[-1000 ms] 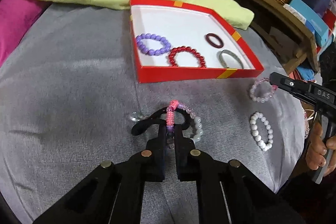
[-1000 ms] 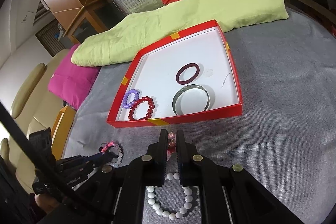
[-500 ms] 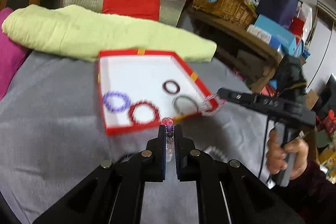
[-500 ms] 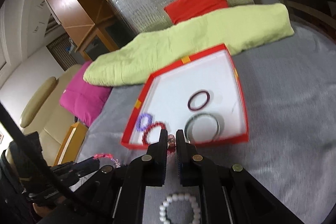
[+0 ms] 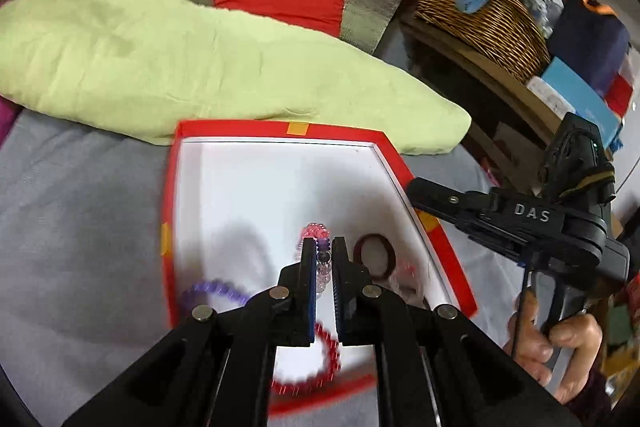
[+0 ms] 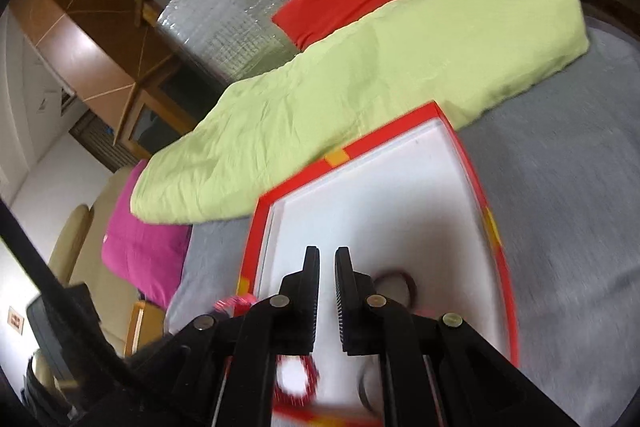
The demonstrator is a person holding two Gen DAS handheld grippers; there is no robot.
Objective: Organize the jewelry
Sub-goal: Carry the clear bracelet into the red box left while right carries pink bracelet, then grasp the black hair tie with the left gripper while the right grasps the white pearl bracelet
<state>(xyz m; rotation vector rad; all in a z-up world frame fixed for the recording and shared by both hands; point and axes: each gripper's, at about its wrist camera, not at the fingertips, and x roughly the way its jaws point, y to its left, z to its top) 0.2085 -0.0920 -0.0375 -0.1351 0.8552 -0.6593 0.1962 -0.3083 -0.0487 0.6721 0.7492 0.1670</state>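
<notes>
Left gripper (image 5: 324,251) is clamped on the pink-and-clear beaded bracelet (image 5: 318,233), hanging over the shallow red cardboard box with white floor (image 5: 280,187). Right gripper (image 6: 327,259) shows its fingers slightly apart with nothing between them, poised above the same box. Below lie the red beaded bracelet (image 5: 326,355), purple beaded bracelet (image 5: 216,291) and dark maroon ring (image 5: 374,257). Best to lower onto bare white floor, then release. Beyond, a pale green pillow (image 5: 180,67).
</notes>
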